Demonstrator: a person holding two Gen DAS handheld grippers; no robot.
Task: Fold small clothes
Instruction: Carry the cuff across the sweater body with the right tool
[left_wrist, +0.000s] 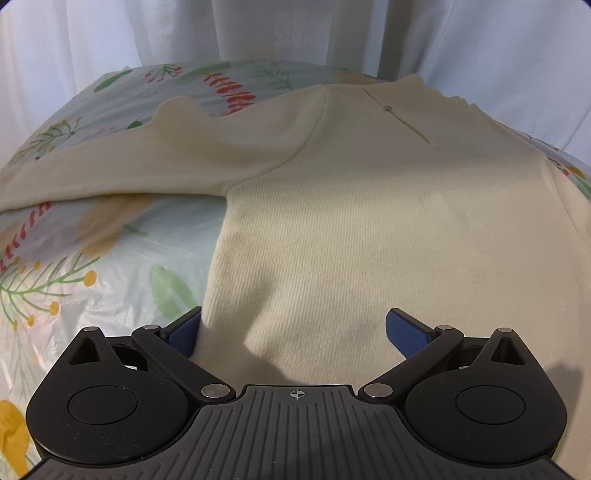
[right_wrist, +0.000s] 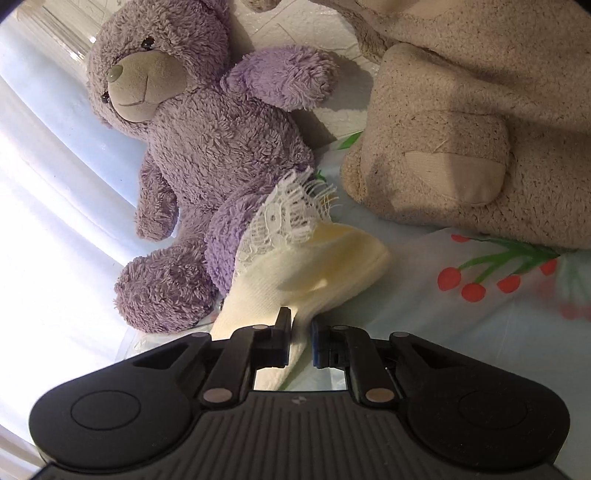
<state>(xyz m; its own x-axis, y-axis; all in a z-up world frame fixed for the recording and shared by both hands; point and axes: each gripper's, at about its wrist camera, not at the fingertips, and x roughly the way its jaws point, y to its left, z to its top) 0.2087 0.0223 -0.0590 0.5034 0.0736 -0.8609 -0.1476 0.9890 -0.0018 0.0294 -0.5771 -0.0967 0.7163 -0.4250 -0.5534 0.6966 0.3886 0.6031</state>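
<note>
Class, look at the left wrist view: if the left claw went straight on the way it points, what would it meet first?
Most likely the cream top, lying directly ahead between the left claw's open fingers; depth is uncertain.

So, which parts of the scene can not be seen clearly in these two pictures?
- Left wrist view: the cream top's lower hem, hidden behind the left tool; its sleeve end, cut by the left edge.
- Right wrist view: the beige plush toy's head, cut by the top edge.
- Right wrist view: the lace-trimmed sleeve below the right tool, hidden by its body.
</note>
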